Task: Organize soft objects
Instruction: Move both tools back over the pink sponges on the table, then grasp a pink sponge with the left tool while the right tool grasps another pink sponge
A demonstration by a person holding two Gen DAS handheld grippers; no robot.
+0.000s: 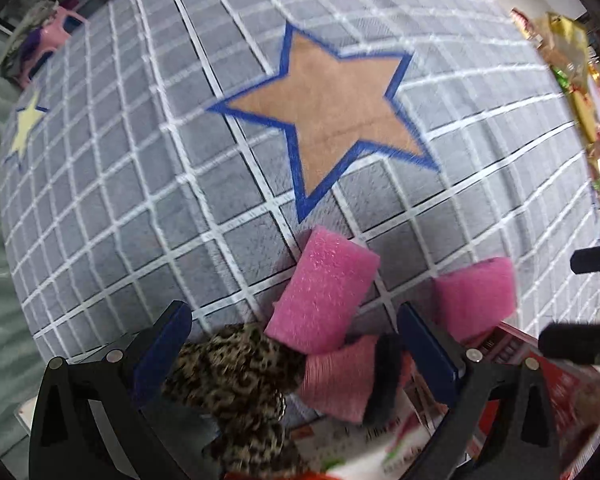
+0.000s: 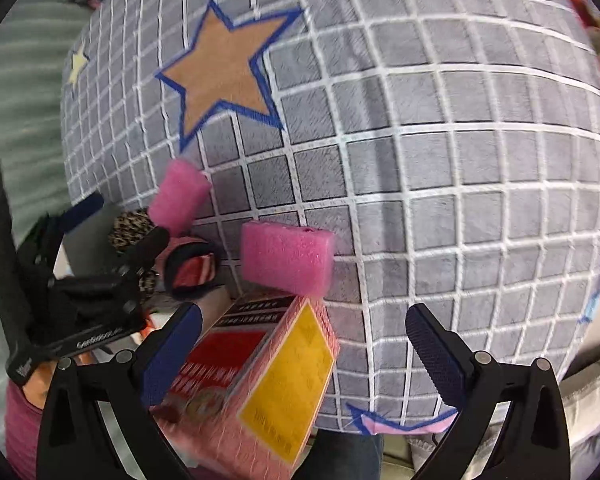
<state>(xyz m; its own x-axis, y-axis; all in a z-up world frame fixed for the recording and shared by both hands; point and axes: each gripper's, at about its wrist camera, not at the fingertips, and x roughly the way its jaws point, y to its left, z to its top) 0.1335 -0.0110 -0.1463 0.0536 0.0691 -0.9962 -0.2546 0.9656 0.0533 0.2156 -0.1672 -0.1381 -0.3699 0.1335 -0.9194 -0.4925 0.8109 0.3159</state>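
Left wrist view shows the left gripper (image 1: 296, 344) with jaws wide around a leopard-print plush (image 1: 236, 376) and pink foam block (image 1: 324, 288), gripping neither; the right gripper (image 2: 304, 344) also gapes empty. Gathering seems underway: closing on one piece comes next. Another foam block (image 2: 288, 258) leans on a red carton (image 2: 260, 372), crowding the approach on the star rug (image 2: 460, 160).

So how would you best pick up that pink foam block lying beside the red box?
Probably across the pink foam block's short width, coming down from above with the right hand-held gripper, which is open. Its long flat sides look parallel, and the rug beyond it is bare.
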